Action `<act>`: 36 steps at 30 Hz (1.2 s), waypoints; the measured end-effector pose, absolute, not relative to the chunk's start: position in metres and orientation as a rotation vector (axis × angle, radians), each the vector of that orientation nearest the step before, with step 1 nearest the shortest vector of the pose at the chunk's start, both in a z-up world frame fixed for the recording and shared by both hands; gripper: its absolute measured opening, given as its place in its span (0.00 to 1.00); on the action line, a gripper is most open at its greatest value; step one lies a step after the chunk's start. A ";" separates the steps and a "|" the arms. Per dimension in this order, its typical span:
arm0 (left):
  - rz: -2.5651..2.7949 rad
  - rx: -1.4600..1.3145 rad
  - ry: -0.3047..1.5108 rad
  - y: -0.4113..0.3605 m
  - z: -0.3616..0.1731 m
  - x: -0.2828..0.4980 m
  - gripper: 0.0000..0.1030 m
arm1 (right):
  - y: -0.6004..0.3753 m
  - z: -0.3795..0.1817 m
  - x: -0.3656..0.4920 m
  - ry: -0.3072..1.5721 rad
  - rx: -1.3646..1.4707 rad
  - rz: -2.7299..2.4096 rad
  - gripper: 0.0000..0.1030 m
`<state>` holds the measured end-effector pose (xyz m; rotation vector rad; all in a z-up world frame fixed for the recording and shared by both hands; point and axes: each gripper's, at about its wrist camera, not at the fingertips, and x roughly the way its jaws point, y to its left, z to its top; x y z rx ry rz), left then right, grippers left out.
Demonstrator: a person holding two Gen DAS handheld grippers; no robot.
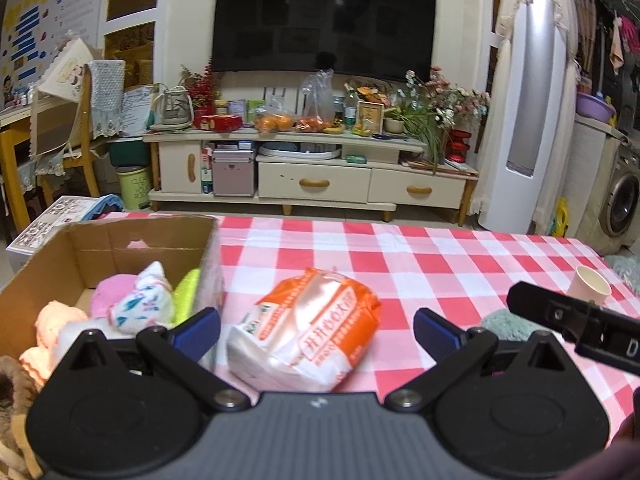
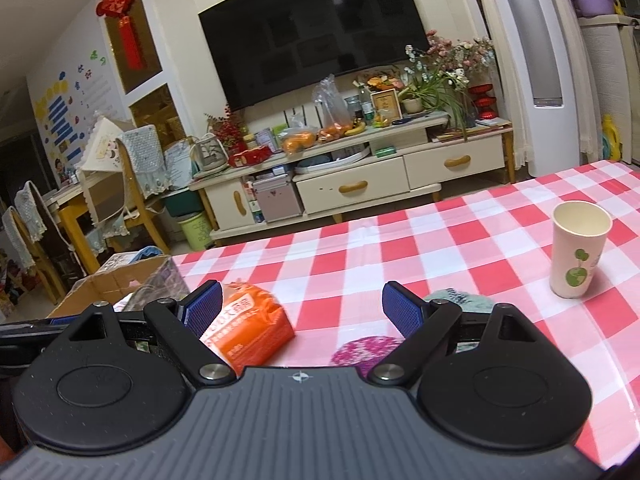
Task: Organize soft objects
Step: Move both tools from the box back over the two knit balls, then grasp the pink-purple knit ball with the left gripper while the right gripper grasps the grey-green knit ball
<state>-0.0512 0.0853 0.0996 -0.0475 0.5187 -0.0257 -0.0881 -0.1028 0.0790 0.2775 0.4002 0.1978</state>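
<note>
Both black blue-padded grippers, left gripper (image 1: 316,330) and right gripper (image 2: 302,308), gape wide; the orange-and-white plastic tissue pack (image 1: 308,328) lies centre frame on the red-checked tablecloth (image 1: 420,256), its long axis running lower left to upper right, beside the brown cardboard box (image 1: 120,248).

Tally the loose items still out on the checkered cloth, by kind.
Orange tissue pack: 1
Paper cup: 1
Teal fuzzy cloth: 1
Magenta-and-white patterned cloth: 1
Total: 4
</note>
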 end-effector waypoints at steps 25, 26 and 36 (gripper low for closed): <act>-0.330 0.075 0.649 -0.023 0.051 -0.037 0.99 | -0.226 0.019 -0.037 0.524 0.466 0.084 1.00; -0.336 0.080 0.654 -0.027 0.048 -0.035 0.99 | -0.226 0.017 -0.034 0.532 0.465 0.094 1.00; -0.333 0.076 0.731 -0.044 0.026 -0.008 0.99 | -0.209 0.007 -0.008 0.610 0.390 0.162 1.00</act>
